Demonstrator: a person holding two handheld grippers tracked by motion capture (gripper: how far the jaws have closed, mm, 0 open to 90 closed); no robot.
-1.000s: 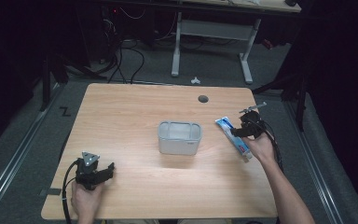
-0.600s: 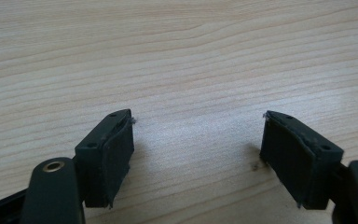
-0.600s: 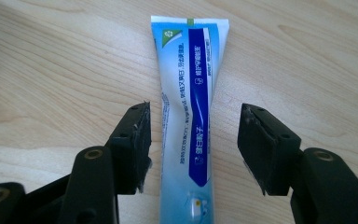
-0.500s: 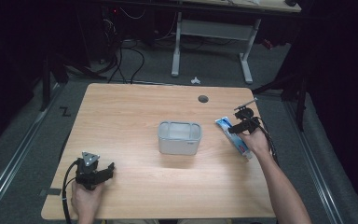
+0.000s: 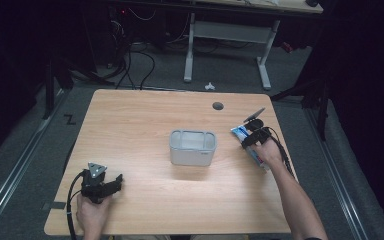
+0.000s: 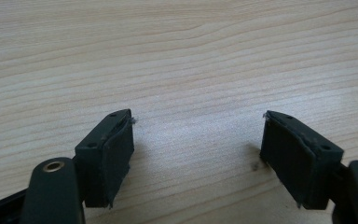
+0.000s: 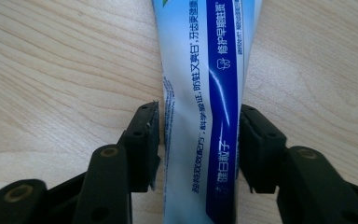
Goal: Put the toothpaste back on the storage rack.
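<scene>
the left gripper (image 5: 111,183) rests on the table (image 5: 140,125) at the corner nearest the person, well to the near left of the grey tub (image 5: 192,147), its jaws spread over bare wood, likely just parked out of the way. the tub sits at the table's middle, open side up, with clear wood all round it. just right of the tub lies the toothpaste tube (image 7: 205,93), flat and slanting toward the table's right edge. the right gripper (image 5: 250,136) sits over it; its jaws have just been closing, with the tube between them, and its pads look to touch both sides, apparently to lift it. beyond the tub is a cable hole (image 5: 218,106); nothing blocks the way to the tub.
</scene>
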